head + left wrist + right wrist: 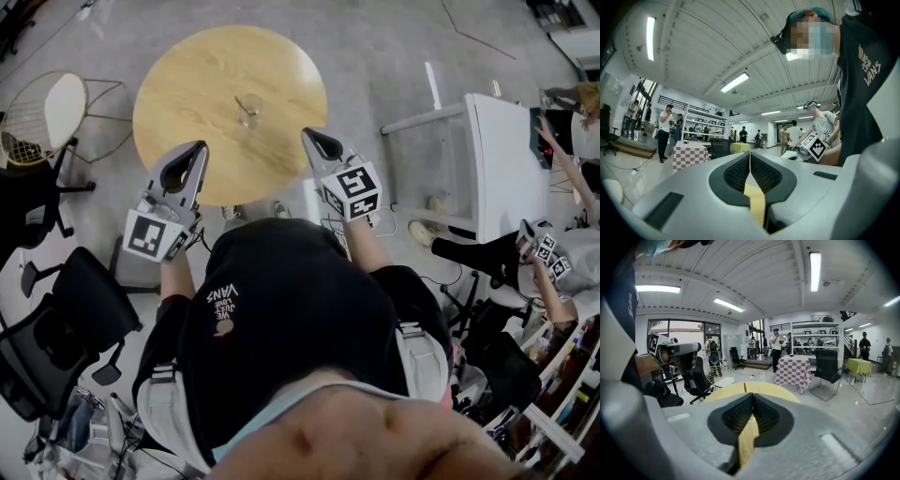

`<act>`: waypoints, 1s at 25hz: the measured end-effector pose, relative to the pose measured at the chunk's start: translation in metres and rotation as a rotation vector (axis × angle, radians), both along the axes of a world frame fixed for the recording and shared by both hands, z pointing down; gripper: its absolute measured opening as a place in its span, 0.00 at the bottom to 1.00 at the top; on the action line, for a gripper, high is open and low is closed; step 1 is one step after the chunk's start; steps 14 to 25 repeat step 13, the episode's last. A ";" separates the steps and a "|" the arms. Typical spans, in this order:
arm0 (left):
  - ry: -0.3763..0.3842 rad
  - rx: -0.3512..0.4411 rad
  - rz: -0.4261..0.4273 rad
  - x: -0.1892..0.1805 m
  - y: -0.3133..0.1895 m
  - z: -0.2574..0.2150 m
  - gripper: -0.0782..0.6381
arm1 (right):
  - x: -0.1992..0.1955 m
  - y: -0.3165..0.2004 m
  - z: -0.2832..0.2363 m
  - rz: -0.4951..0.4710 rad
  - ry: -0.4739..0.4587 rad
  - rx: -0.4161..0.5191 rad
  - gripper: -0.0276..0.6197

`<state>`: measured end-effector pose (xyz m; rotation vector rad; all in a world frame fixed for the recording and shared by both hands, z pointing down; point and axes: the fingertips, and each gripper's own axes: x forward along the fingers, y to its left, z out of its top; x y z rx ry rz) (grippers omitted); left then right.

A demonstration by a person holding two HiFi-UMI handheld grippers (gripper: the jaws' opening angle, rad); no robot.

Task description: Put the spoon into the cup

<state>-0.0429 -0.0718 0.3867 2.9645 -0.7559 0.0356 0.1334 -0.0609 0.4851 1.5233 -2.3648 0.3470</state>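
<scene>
Handling, judged: the spoon will be light, stiff and smooth, so it can slip or pivot in a pinch. Take it mid-handle, across the narrow width. The clear glass cup (248,110) is light, breakable and easy to tip. Lower the spoon in without knocking the rim.

Positions, left to right:

- Left gripper (201,147): you hold it above the near-left edge of the round pale-wood tabletop (187,80). Its own view shows the ribbed black fingers (737,172) pressed together with nothing between them. It looks out across the room, not at the work.
- Cup: it stands upright near the tabletop's centre, well apart from both grippers and farther in from the near edge than either.
- Spoon: a thin shape shows at the cup in the head view, but it is too small to tell whether that is the spoon, or whether it lies in or beside the glass. Neither gripper holds it.
- Right gripper (309,134): it is above the near-right edge. Its fingers (765,414) are also closed and empty, and its view looks along the tabletop.
</scene>
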 end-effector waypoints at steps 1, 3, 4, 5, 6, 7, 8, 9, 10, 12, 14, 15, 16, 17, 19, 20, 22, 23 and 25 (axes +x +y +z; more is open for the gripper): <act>0.005 0.008 0.003 -0.001 0.000 -0.001 0.11 | -0.001 -0.001 0.000 -0.001 0.001 0.000 0.04; 0.020 0.031 0.011 -0.001 -0.001 -0.003 0.11 | -0.001 -0.001 0.000 -0.001 0.000 -0.001 0.04; 0.014 0.023 0.009 0.000 -0.001 -0.002 0.11 | 0.000 -0.001 0.000 -0.001 0.000 -0.001 0.04; 0.004 0.010 0.005 0.001 0.000 -0.001 0.11 | 0.000 -0.001 0.001 -0.001 0.000 -0.001 0.04; -0.002 0.002 0.003 0.002 0.000 0.000 0.11 | 0.001 -0.001 0.001 -0.001 -0.001 -0.001 0.04; -0.002 0.000 0.002 0.002 0.000 0.000 0.11 | 0.001 -0.001 0.000 -0.001 -0.001 -0.001 0.04; -0.001 0.000 0.002 0.002 0.000 -0.001 0.11 | 0.000 -0.001 0.000 -0.002 -0.001 -0.001 0.04; 0.000 -0.001 0.002 0.002 0.000 -0.001 0.11 | 0.000 -0.001 0.000 -0.002 -0.001 0.000 0.04; 0.001 -0.002 0.002 0.002 0.000 -0.001 0.11 | 0.000 -0.001 0.000 -0.003 -0.001 0.000 0.04; 0.000 -0.005 0.002 0.002 0.000 0.000 0.11 | 0.000 -0.001 0.000 -0.003 -0.001 -0.001 0.04; 0.000 -0.006 0.001 0.003 0.000 0.000 0.11 | 0.000 -0.002 0.000 -0.003 -0.001 -0.001 0.04; 0.000 -0.006 0.001 0.003 0.000 0.000 0.11 | 0.000 -0.002 0.000 -0.003 -0.001 -0.001 0.04; 0.000 -0.006 0.001 0.003 0.000 0.000 0.11 | 0.000 -0.002 0.000 -0.003 -0.001 -0.001 0.04; 0.000 -0.006 0.001 0.003 0.000 0.000 0.11 | 0.000 -0.002 0.000 -0.003 -0.001 -0.001 0.04; 0.000 -0.006 0.001 0.003 0.000 0.000 0.11 | 0.000 -0.002 0.000 -0.003 -0.001 -0.001 0.04; 0.000 -0.006 0.001 0.003 0.000 0.000 0.11 | 0.000 -0.002 0.000 -0.003 -0.001 -0.001 0.04; 0.000 -0.006 0.001 0.003 0.000 0.000 0.11 | 0.000 -0.002 0.000 -0.003 -0.001 -0.001 0.04; 0.000 -0.006 0.001 0.003 0.000 0.000 0.11 | 0.000 -0.002 0.000 -0.003 -0.001 -0.001 0.04; 0.000 -0.006 0.001 0.003 0.000 0.000 0.11 | 0.000 -0.002 0.000 -0.003 -0.001 -0.001 0.04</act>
